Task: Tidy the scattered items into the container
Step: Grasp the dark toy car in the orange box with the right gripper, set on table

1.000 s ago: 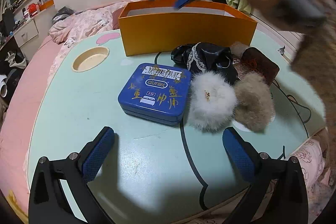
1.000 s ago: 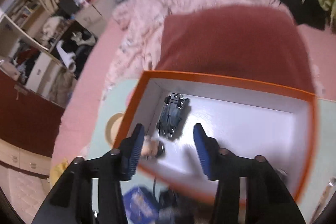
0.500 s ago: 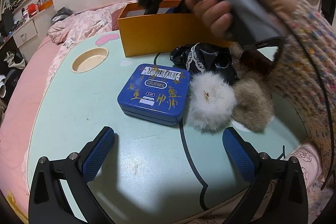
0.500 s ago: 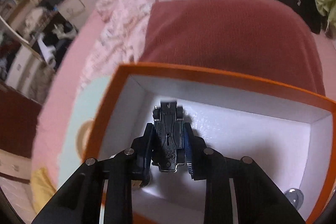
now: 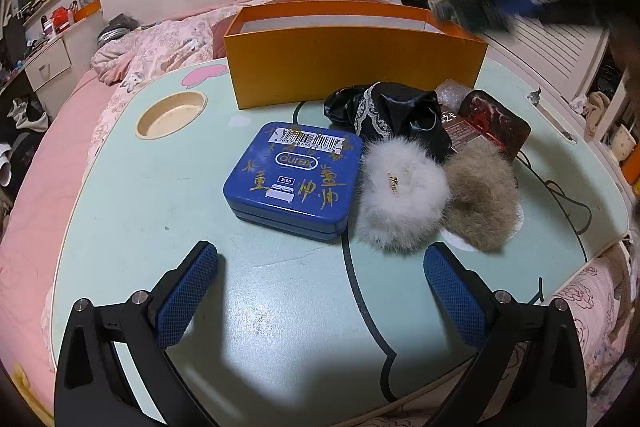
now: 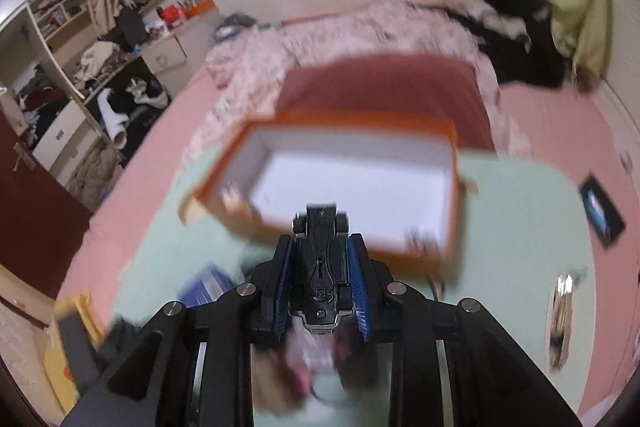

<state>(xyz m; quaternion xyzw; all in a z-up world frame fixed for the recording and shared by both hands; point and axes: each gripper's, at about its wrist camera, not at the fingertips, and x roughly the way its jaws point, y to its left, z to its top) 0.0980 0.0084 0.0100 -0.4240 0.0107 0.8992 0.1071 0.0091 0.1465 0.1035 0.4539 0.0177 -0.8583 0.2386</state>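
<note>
Right hand-held gripper (image 6: 320, 277) has just closed on toy car (image 6: 320, 267), lifted it out of orange box (image 6: 454, 187): task set back. Left hand-held gripper (image 5: 320, 301) spread, idle over tabletop (image 5: 132, 195).

Orange box (image 5: 352, 67), blue tin (image 5: 294, 181) with gold scribbles, mint table (image 5: 140, 207)

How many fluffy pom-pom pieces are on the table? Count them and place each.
2. The white pom-pom lies right of the blue tin; the beige pom-pom lies against the white one's right side. Others may hide under the black cloth.
</note>
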